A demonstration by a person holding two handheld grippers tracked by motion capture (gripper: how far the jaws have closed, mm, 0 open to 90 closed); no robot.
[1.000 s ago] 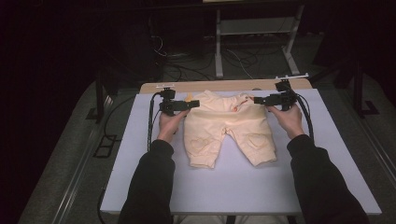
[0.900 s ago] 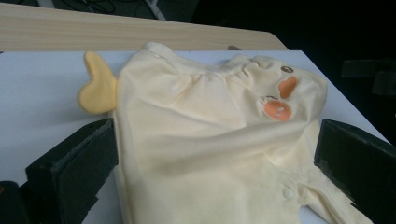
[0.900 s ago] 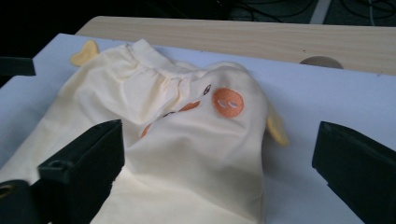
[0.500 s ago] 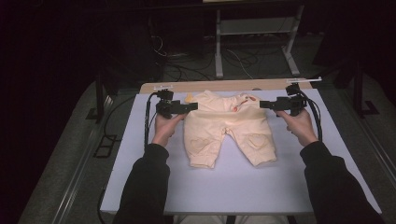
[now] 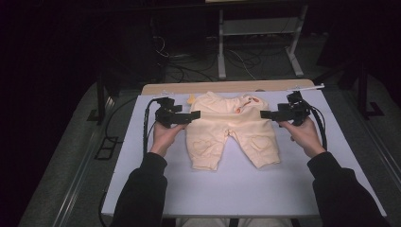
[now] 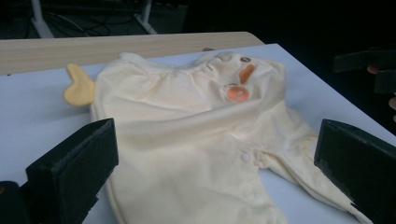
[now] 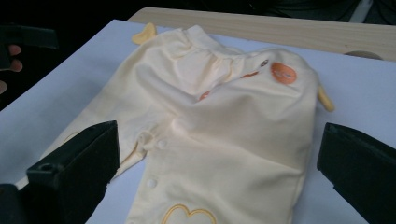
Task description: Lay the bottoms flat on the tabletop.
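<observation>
I've let go | right gripper (image 5: 263,114) jaws just opened wide, nothing held; left gripper (image 5: 197,114) gapes empty; yellow baby trousers (image 5: 230,127) lie flat between them; smoothing looks finished

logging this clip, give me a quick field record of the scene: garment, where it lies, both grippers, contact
garment: pale yellow baby trousers, orange patches near the waist, heart outlines on the legs
placement: spread flat on the white table top, waist at the far side, legs toward the person
left gripper: open, beside the waist's left edge, nothing between the jaws
right gripper: open, off the waist's right edge, its jaws have just been opening, nothing between them
contact: neither gripper grips the cloth
</observation>
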